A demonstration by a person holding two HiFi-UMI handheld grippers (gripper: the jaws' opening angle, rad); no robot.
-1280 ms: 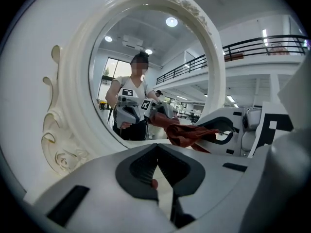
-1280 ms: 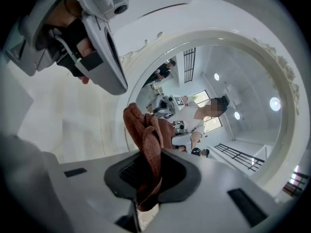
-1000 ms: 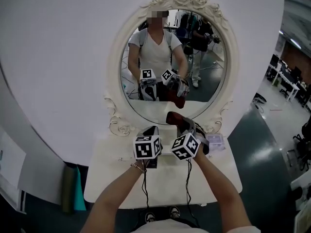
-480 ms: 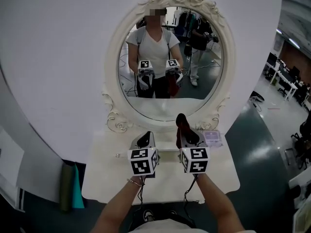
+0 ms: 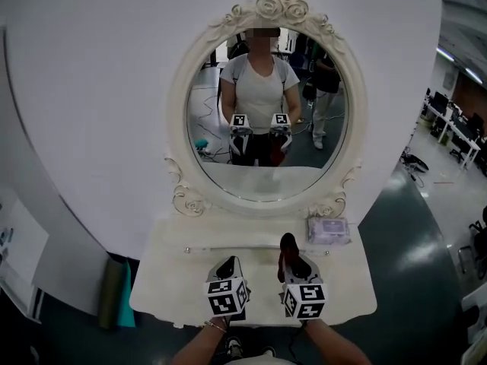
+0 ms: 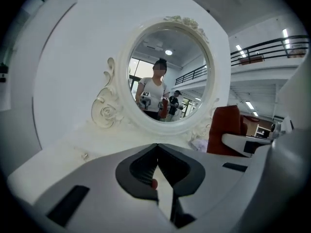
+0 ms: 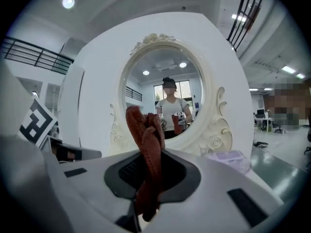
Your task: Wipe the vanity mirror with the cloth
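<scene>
Currently I hold the right gripper [image 5: 293,265] clenched on the red cloth [image 5: 288,245] and the left gripper [image 5: 227,266] clenched empty beside it, both over the white bench [image 5: 171,280]. The vanity mirror [image 5: 266,112] stands ahead, apart. Grey-green floor [image 5: 411,226] lies rightward.

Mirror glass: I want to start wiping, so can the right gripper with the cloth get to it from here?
Probably yes. The right gripper, shut on the cloth, faces the mirror glass with only bare tabletop between; the purple pack sits off to the right.
</scene>
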